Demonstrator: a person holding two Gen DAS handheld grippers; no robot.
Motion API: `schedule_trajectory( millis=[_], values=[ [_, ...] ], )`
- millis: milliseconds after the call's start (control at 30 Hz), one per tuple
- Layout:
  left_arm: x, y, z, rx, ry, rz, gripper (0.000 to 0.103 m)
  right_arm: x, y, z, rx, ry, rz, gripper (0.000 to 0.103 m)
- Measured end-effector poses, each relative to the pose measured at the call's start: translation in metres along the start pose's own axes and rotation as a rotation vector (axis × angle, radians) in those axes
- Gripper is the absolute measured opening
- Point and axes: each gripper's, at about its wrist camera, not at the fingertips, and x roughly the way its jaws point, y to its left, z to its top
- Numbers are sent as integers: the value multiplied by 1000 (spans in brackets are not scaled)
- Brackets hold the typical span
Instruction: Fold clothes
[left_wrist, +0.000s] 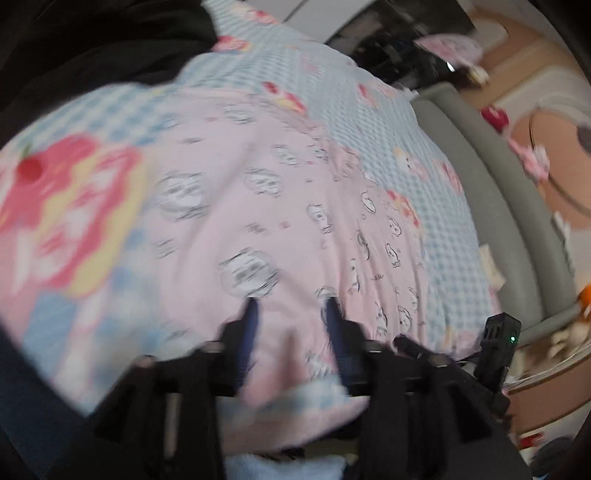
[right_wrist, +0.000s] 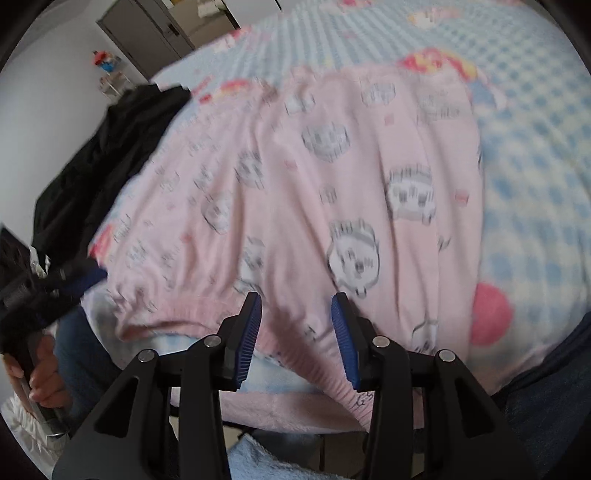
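A pink fleece garment (right_wrist: 295, 192) printed with grey cartoon faces lies spread on a blue checked bedspread (right_wrist: 535, 177). Its elastic waistband runs along the near edge. My right gripper (right_wrist: 295, 310) is open, its blue pads (right_wrist: 249, 332) just above the waistband, nothing between them. My left gripper (left_wrist: 291, 314) is open over the near part of the same garment (left_wrist: 258, 206), blurred by motion. The left gripper also shows at the left of the right wrist view (right_wrist: 55, 291), held in a hand.
A black garment (right_wrist: 110, 155) lies on the bed left of the pink one; it also shows top left in the left wrist view (left_wrist: 92, 40). A grey padded bed frame (left_wrist: 498, 206) borders the bed. Grey cabinets (right_wrist: 147, 33) stand behind.
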Motion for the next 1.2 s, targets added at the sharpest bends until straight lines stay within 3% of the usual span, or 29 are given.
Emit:
schedule_trajectory(
  millis=[67,167,233,333,467,500,567,700,800,900,1000,1200],
  values=[
    [19,-11,0,33,20,92,45,4,-3,-4,0,14,6,40],
    [41,-16,-15,121,110,200,44,-3,-7,-6,1,11,22,40],
    [48,-15,-30,195,162,286,42,-12,-10,-9,-3,-17,-10,40],
    [37,-11,-32,193,177,245,42,-20,-17,-8,20,-45,-55,40],
    [21,-23,-24,206,106,117,42,-1,-19,-10,-4,41,-125,40],
    [24,-23,-25,213,107,124,45,1,-19,-11,-7,49,-124,40],
    [42,-12,-32,195,181,233,42,-2,-17,-11,-10,47,-107,40],
    [33,-6,-32,171,181,175,43,-21,-27,-8,26,12,-31,40],
    [31,-12,-25,181,167,180,43,-36,-45,9,69,-20,-22,40],
    [30,-28,-8,207,79,330,41,-49,-61,31,74,-65,-51,41],
    [41,-52,21,210,71,254,41,-56,-73,53,71,-90,-65,43],
    [80,-114,90,342,67,160,41,-60,-117,102,133,-112,-113,44]
  ],
)
